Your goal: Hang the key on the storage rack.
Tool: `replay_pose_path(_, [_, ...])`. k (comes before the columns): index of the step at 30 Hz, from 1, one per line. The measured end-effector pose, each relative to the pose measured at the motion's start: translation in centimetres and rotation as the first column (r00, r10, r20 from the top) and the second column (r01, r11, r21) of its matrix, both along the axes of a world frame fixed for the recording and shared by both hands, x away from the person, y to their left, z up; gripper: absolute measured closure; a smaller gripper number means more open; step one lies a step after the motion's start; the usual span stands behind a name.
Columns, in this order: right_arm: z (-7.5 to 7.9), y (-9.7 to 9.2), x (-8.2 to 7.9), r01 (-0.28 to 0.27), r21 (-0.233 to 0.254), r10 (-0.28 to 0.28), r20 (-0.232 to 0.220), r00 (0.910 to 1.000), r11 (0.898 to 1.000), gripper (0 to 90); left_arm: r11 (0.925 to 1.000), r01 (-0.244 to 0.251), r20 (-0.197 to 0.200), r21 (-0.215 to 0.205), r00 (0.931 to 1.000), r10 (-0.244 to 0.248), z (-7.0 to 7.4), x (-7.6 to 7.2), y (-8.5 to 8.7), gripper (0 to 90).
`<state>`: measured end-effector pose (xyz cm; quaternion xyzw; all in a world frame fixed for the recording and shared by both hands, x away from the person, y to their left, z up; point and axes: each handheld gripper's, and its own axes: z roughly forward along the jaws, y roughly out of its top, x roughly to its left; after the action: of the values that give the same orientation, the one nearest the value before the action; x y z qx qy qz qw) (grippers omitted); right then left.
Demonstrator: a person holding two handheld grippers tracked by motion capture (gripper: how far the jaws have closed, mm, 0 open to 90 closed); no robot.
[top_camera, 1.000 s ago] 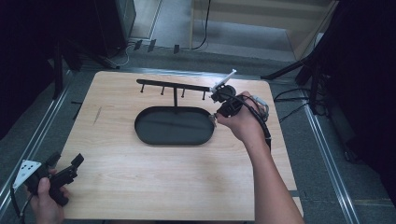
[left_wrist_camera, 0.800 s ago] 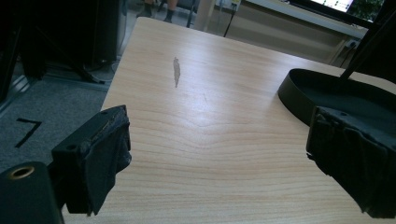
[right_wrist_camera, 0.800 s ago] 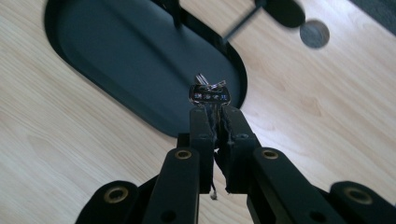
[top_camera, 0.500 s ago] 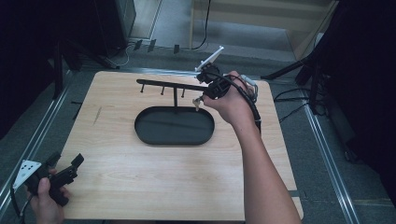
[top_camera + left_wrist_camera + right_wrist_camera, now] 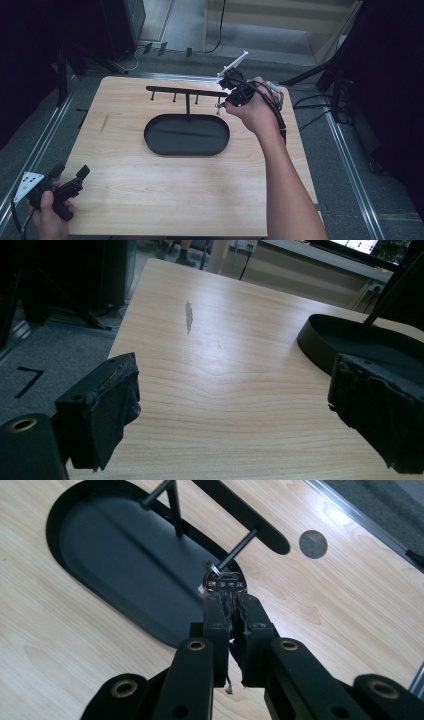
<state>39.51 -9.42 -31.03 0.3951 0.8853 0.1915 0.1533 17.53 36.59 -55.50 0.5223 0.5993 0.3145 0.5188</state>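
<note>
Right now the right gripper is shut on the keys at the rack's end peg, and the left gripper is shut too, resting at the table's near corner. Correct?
Not quite. The left gripper is open: the left gripper view shows its jaws standing wide apart over bare table. The rest holds: the right gripper is shut on the keys at the rack's end peg.

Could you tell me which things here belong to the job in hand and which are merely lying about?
In the job:
- right tool, shut on a key
- black key stand: hook bar, oval tray

Lying about:
- left tool, open, resting at the table's near corner
- table
- dark mark on the wood
- round hole
</note>
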Motion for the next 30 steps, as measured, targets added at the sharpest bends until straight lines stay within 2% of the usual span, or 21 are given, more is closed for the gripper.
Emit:
replay_pose_path(9, [0.12,-0.23,-0.09,0.012,0.002,-0.012,0.035,0.9993,1.0,84.5,1.0,-0.001,0.0,0.002,1.0,0.001,0.01,0.0,-0.03,6.9])
replay_pose_path(19, [-0.28,-0.01,0.3,0.046,0.002,-0.046,0.029,0.9985,0.999,84.5,1.0,0.001,0.0,0.0,1.0,-0.001,0.01,-0.01,-0.03,6.9])
replay_pose_path(22, [-0.29,-0.04,0.48,0.049,0.01,-0.049,0.04,0.998,0.999,84.5,1.0,0.001,0.0,0.001,1.0,-0.001,0.01,-0.01,-0.04,6.9])
replay_pose_path(30, [0.4,-0.1,0.37,0.056,0.023,-0.057,0.061,0.9965,0.998,84.5,1.0,0.001,0.0,0.0,1.0,-0.001,0.0,-0.01,-0.03,6.9])
